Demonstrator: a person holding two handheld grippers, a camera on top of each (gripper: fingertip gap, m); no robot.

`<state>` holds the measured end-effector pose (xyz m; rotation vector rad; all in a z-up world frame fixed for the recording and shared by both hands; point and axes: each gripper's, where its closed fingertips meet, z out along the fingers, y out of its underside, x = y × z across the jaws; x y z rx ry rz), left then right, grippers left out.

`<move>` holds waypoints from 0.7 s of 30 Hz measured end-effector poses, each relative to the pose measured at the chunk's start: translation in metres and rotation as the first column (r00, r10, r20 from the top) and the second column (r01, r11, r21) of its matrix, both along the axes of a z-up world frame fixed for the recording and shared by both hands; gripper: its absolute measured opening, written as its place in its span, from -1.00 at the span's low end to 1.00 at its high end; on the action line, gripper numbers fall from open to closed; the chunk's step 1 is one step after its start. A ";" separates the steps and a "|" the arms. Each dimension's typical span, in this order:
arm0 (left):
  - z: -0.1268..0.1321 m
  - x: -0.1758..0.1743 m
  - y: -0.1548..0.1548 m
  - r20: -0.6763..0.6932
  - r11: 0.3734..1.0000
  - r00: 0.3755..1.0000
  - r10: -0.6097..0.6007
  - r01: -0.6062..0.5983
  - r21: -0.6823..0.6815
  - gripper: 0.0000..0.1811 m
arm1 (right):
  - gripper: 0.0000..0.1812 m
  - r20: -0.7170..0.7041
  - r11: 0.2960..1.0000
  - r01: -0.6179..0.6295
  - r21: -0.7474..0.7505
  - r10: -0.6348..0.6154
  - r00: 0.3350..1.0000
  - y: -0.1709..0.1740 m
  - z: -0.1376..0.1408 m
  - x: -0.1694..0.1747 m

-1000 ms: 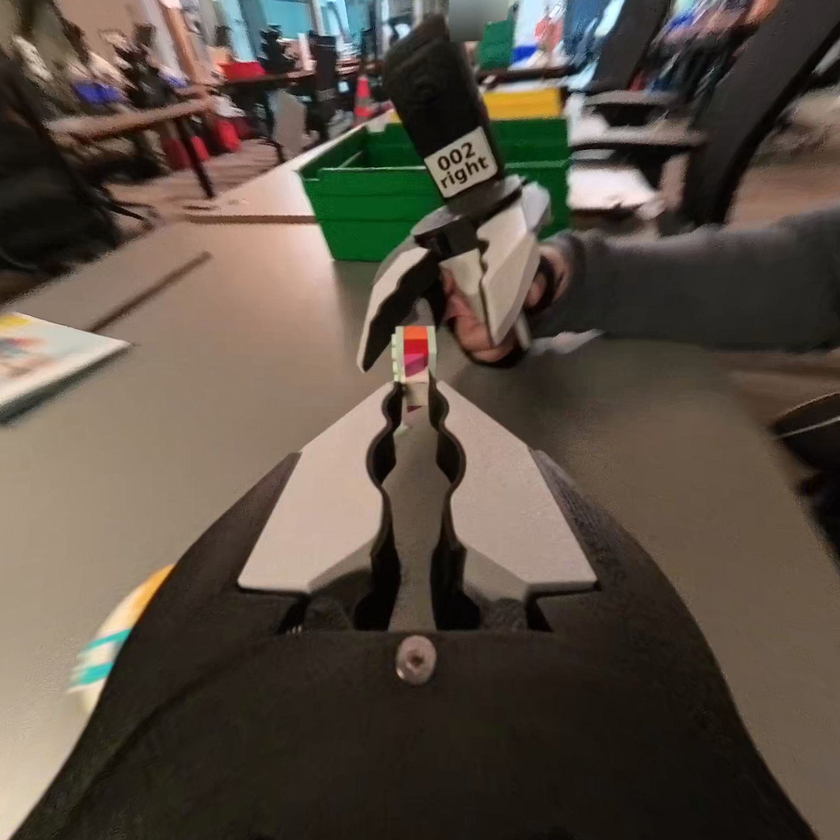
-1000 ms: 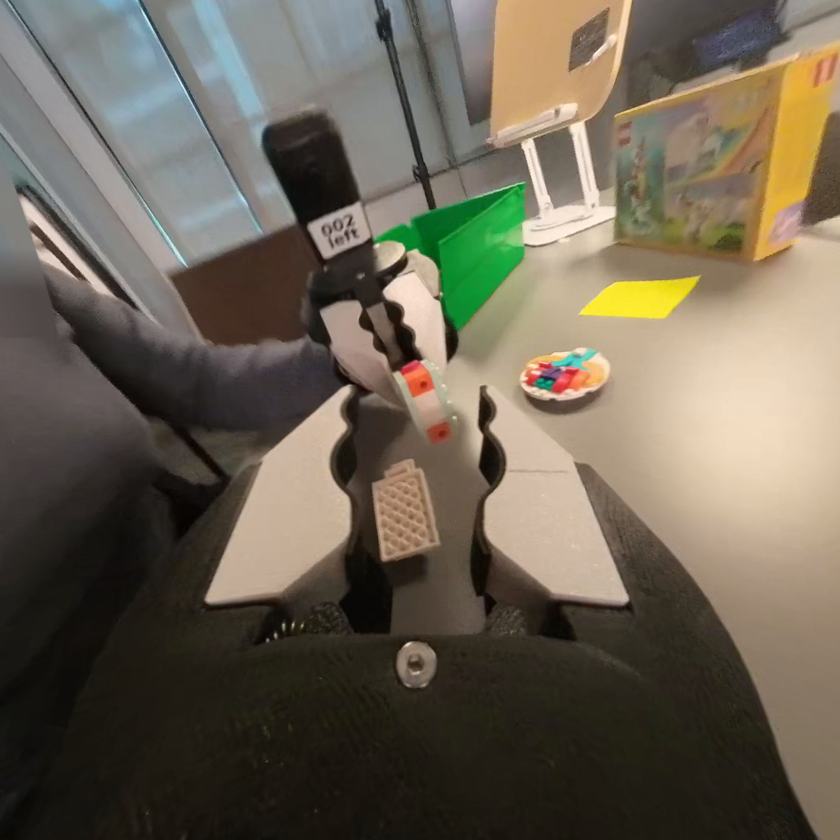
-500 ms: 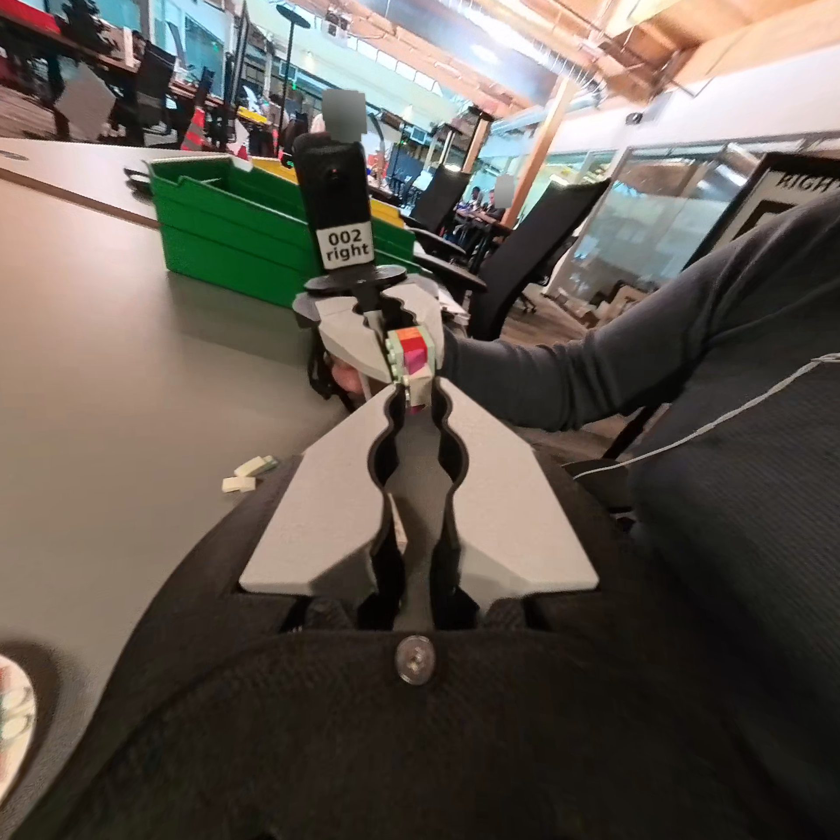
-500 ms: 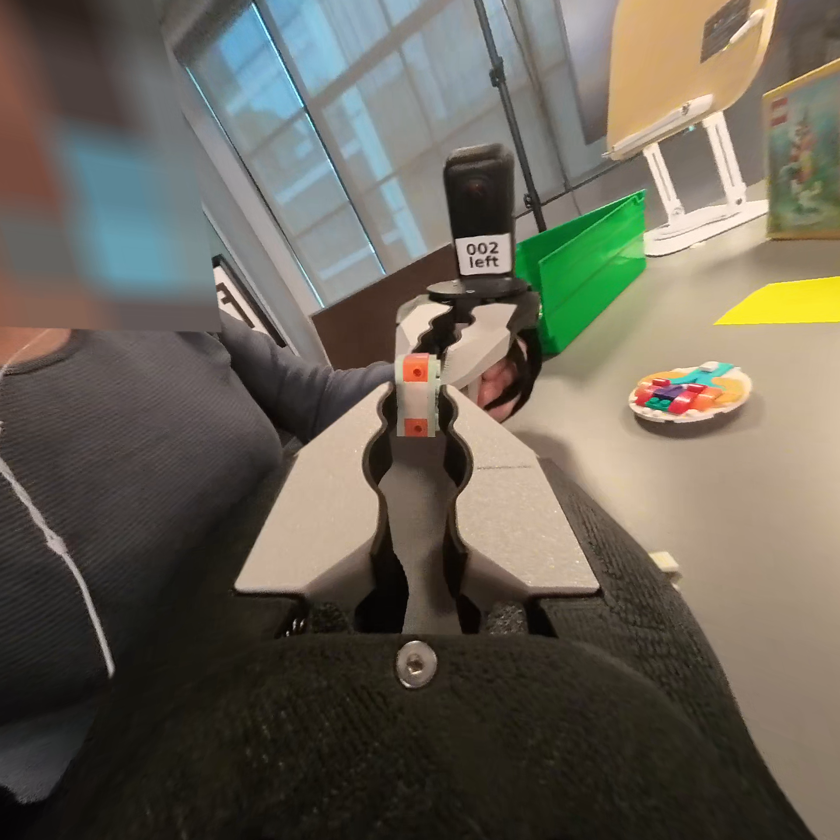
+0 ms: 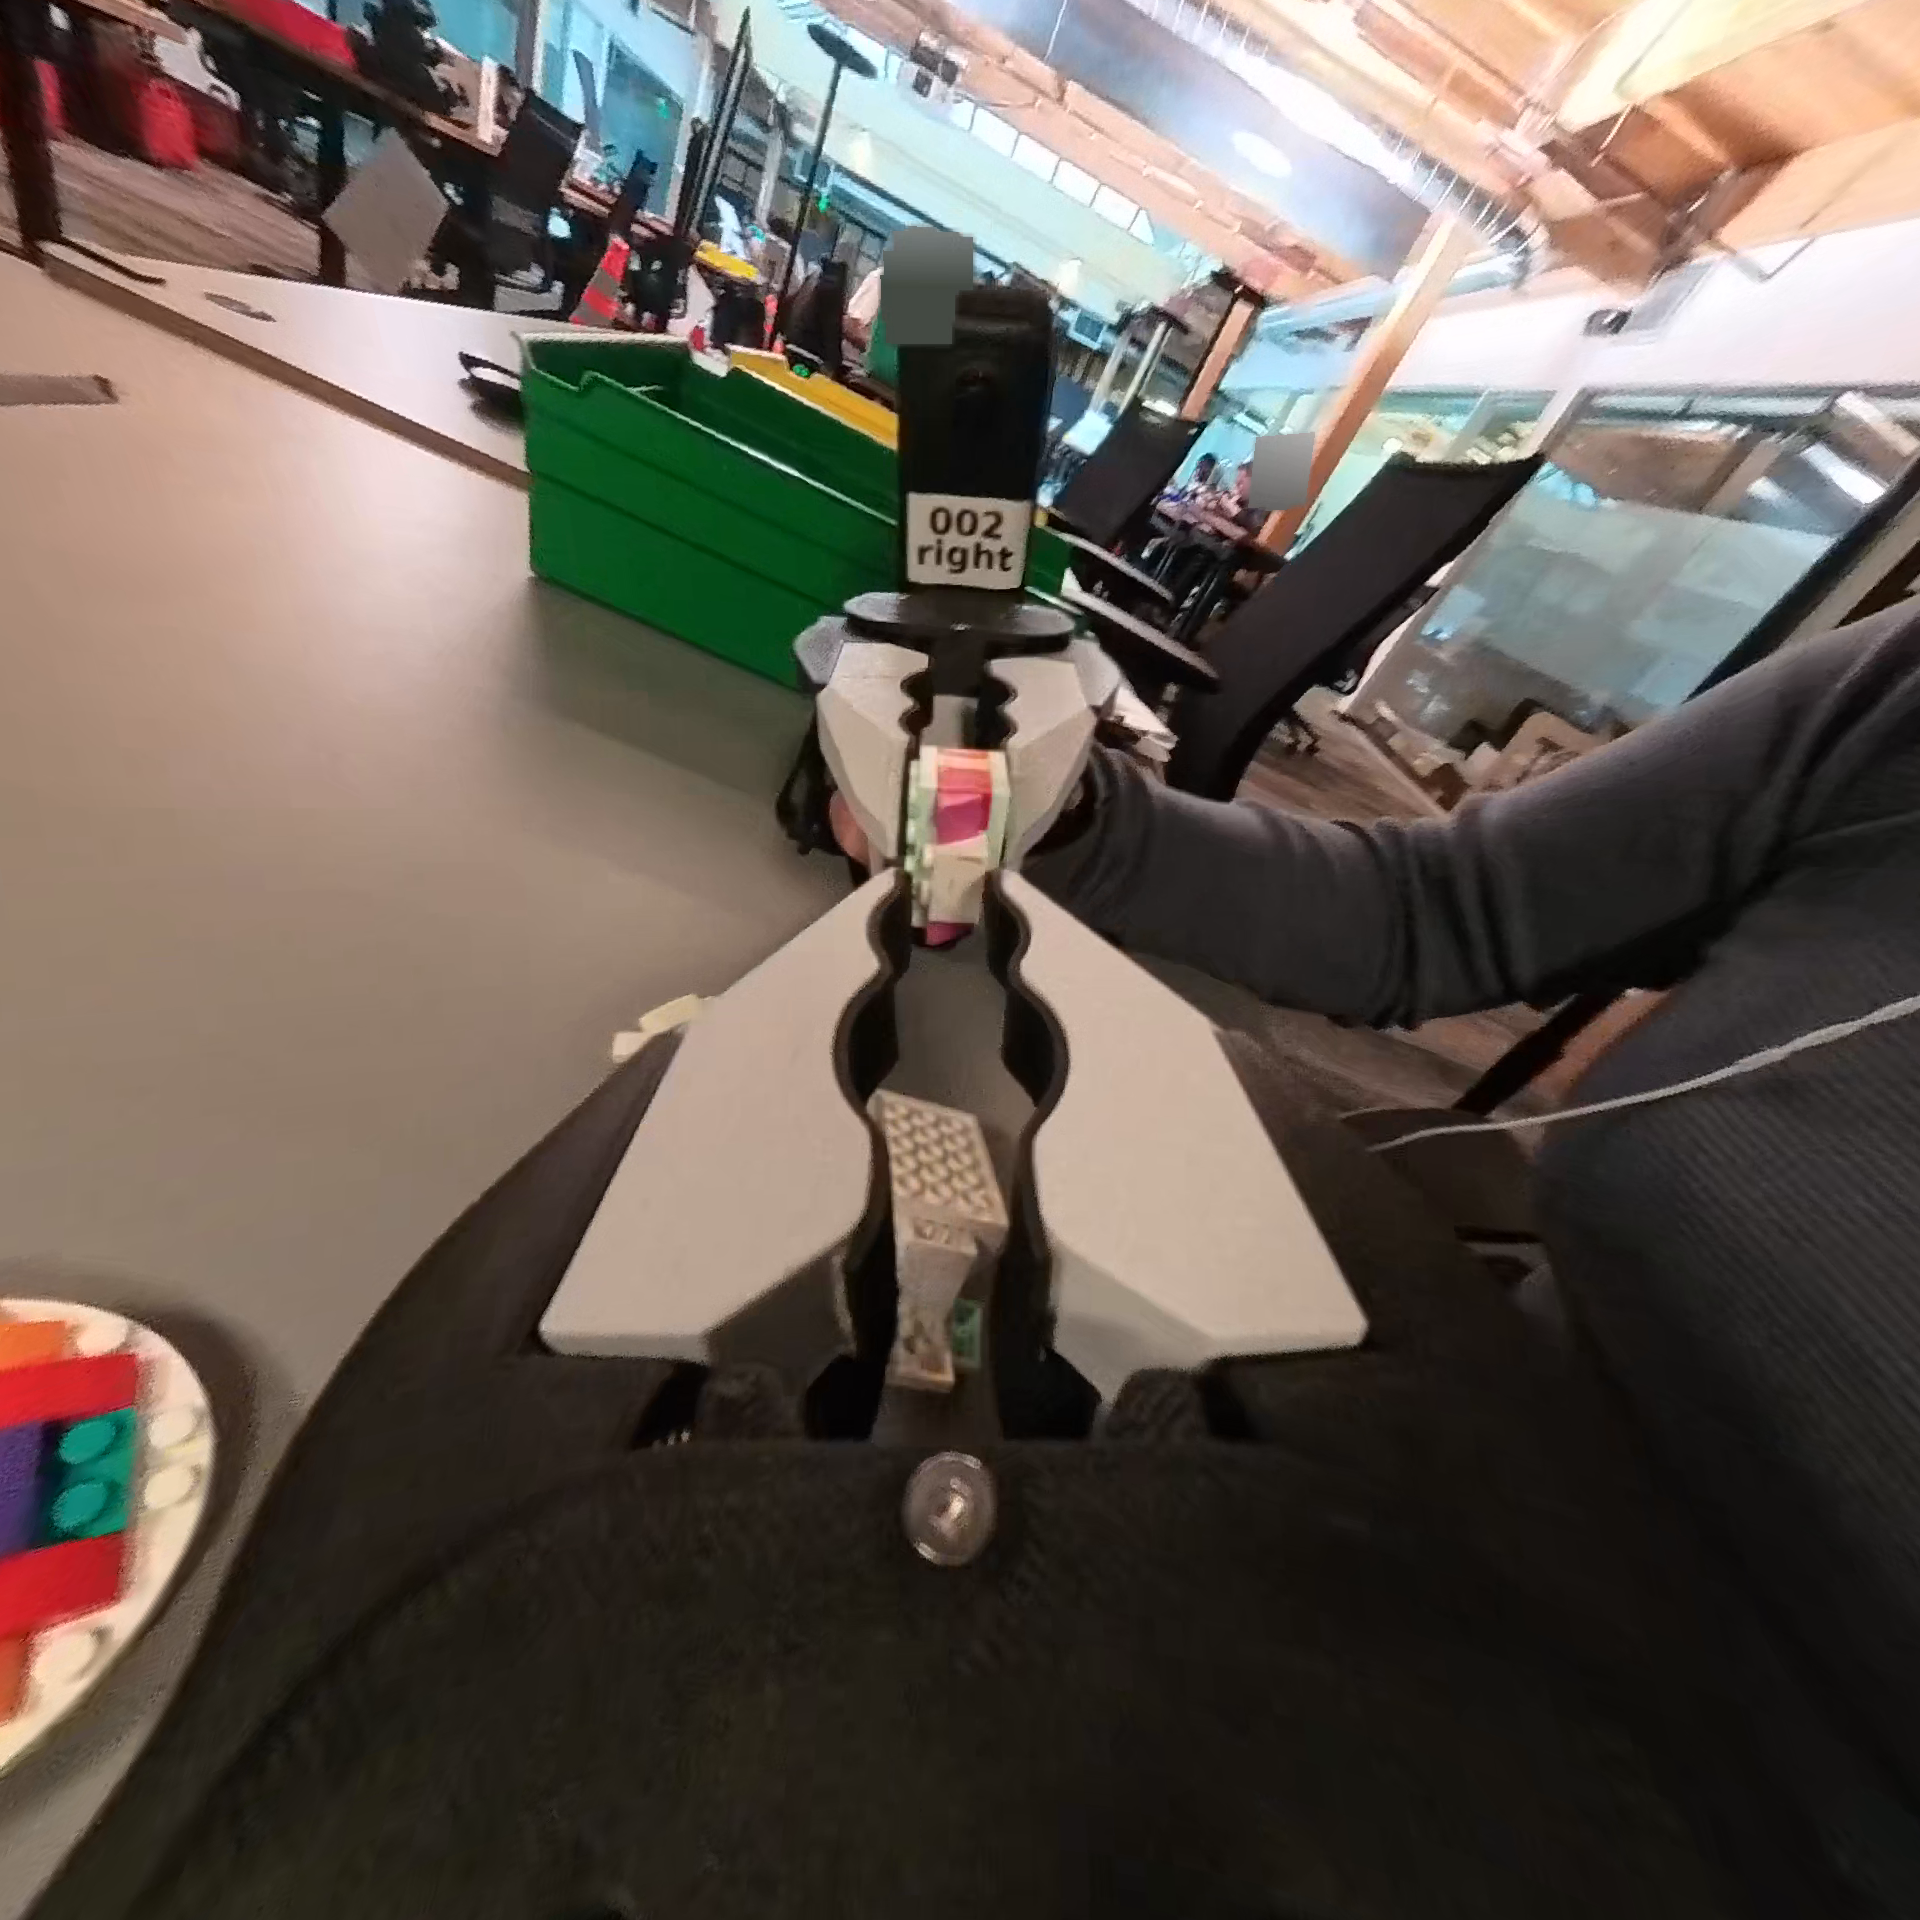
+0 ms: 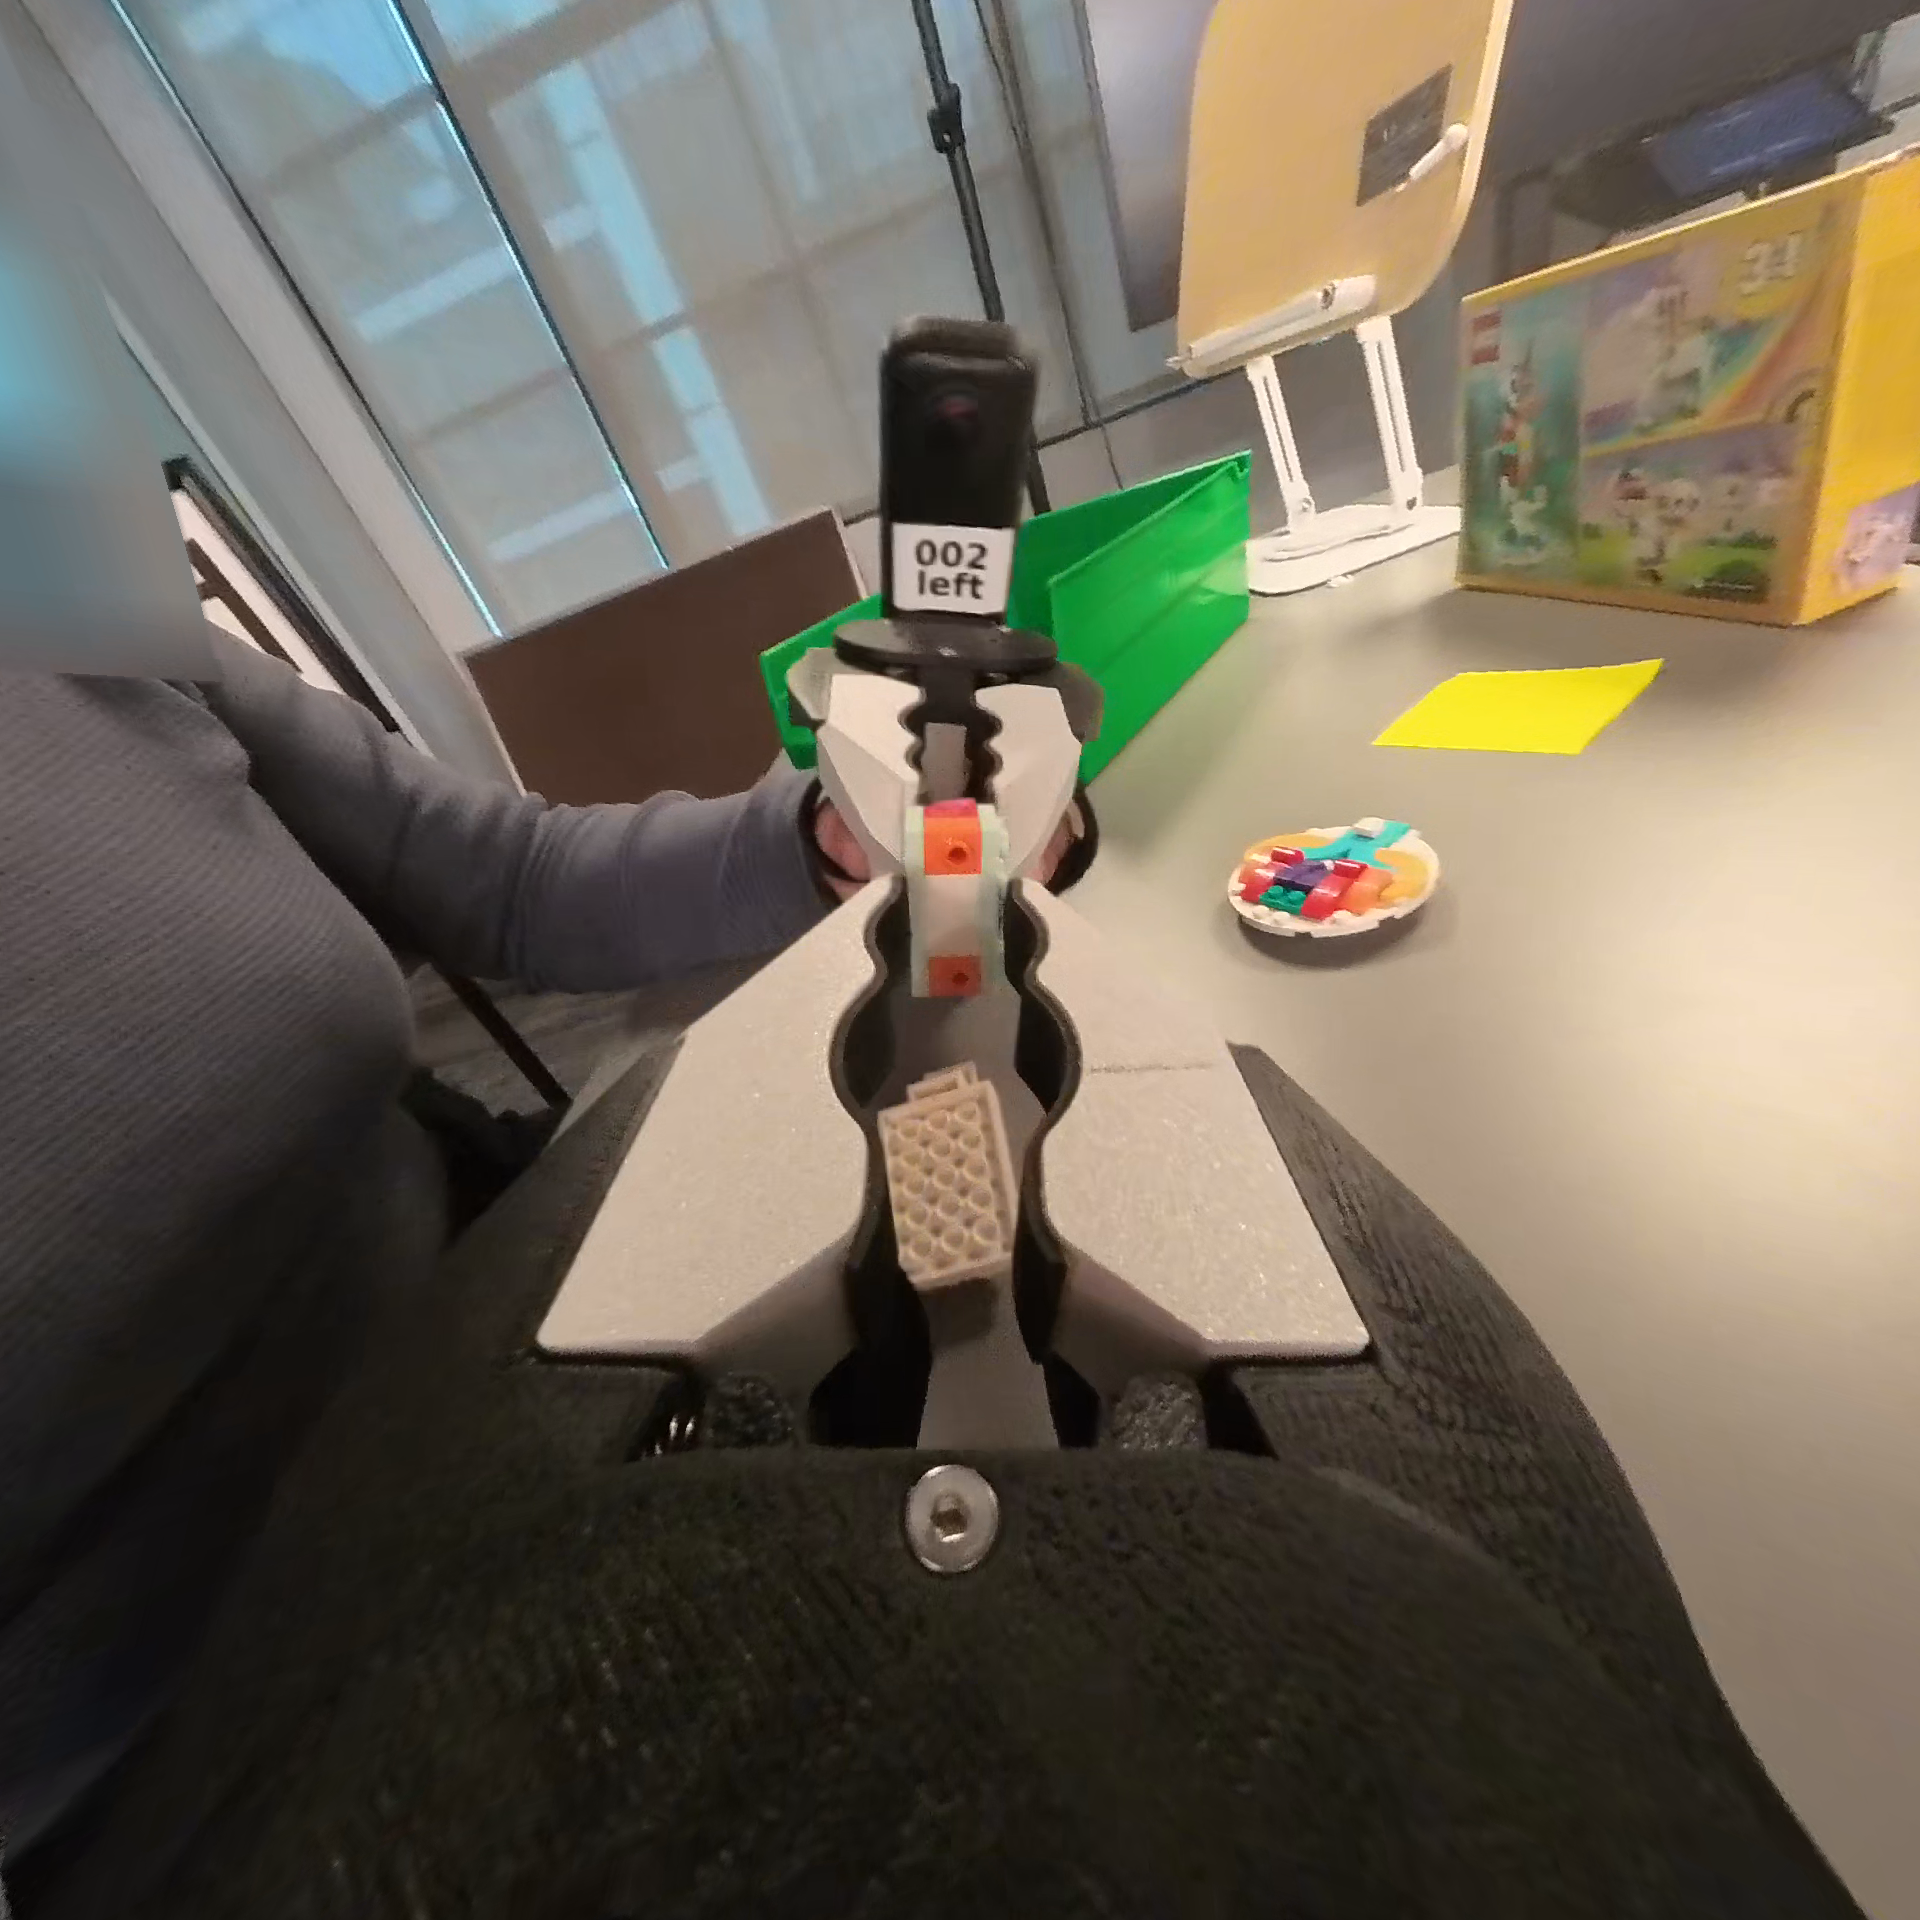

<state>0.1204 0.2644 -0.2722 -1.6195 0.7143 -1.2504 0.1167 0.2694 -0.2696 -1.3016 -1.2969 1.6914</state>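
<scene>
A small brick assembly (image 5: 961,821), pale green and white with pink and orange bricks, hangs in the air between my two grippers. My left gripper (image 5: 948,899) is shut on one end of it. My right gripper (image 6: 951,925) is shut on the other end (image 6: 948,857). The two grippers face each other tip to tip, each held by a hand in a grey sleeve. A cream plate brick (image 6: 945,1184) shows underside up in the gap between the right fingers. A similar one (image 5: 940,1164) shows in the left gap. I cannot tell what either rests on.
A round white plate (image 6: 1382,904) of coloured bricks sits on the grey table (image 6: 1558,1039); it also shows in the left wrist view (image 5: 171,1455). Green bins (image 5: 675,540) stand behind. A yellow sheet (image 6: 1517,707), a toy box (image 6: 1683,416) and two loose cream bricks (image 5: 665,1023) lie on the table. From either gripper's tips it is about 8 cm to the cream plate brick (image 6: 945,1184).
A second ago my right gripper was open beside the assembly held by the left. It has since shut on it. Both grippers have swung round together.
</scene>
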 end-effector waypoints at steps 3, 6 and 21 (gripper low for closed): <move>-0.003 0.001 0.003 -0.037 0.999 0.999 0.033 -0.032 0.039 -0.86 | -0.83 0.011 0.999 0.017 0.028 -0.017 1.000 0.001 -0.002 -0.001; -0.005 0.000 0.005 -0.078 0.995 0.995 0.069 -0.064 0.076 -0.89 | -0.84 0.030 0.994 0.060 0.095 -0.063 0.998 0.004 -0.005 -0.002; -0.025 0.002 -0.008 -0.351 0.975 0.931 0.104 -0.026 0.222 -0.91 | -0.83 0.150 0.939 -0.032 0.342 -0.021 0.988 -0.009 -0.023 0.006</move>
